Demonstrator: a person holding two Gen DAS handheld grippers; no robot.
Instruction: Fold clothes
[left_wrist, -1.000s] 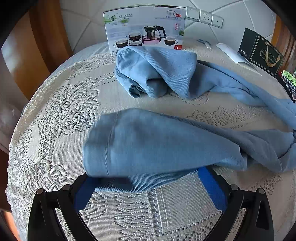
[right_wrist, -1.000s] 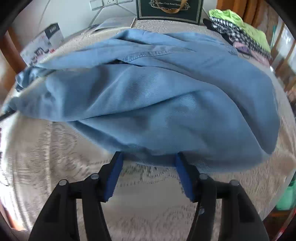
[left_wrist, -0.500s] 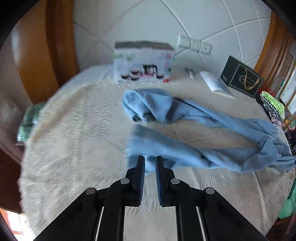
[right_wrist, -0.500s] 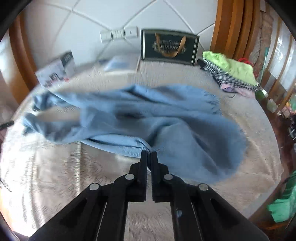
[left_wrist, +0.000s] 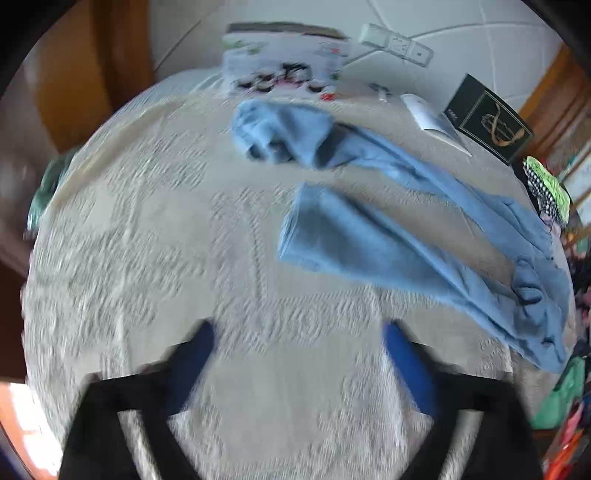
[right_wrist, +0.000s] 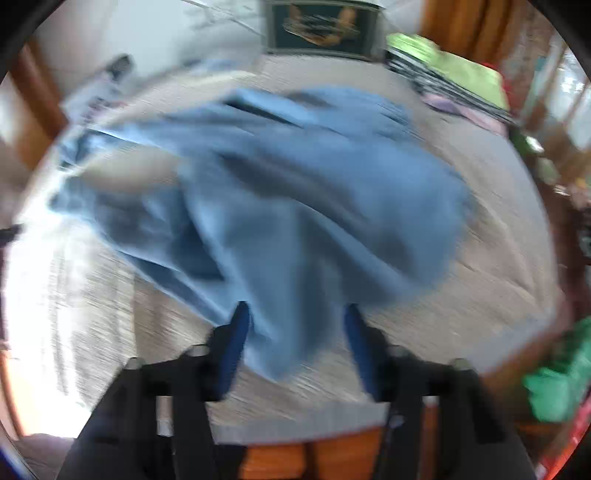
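Observation:
A pair of light blue trousers (left_wrist: 373, 236) lies crumpled on a round table with a lace cloth (left_wrist: 155, 229). In the left wrist view one leg end points toward me and the other leg is bunched at the back. My left gripper (left_wrist: 299, 343) is open and empty, above bare cloth short of the near leg end. In the blurred right wrist view the trousers (right_wrist: 303, 206) fill the middle. My right gripper (right_wrist: 295, 321) is open, with a fold of the fabric lying between its fingers.
A tea-set box (left_wrist: 284, 62), a white booklet (left_wrist: 432, 114) and a dark gift box (left_wrist: 487, 118) stand at the table's back. A pile of green and checked clothes (right_wrist: 450, 81) lies at the right edge. The near table edge (right_wrist: 314, 417) is close below the right gripper.
Both grippers were shut on the trousers half a second ago and are now open. The left one has let the leg end go and drawn back. The right one is moving fast.

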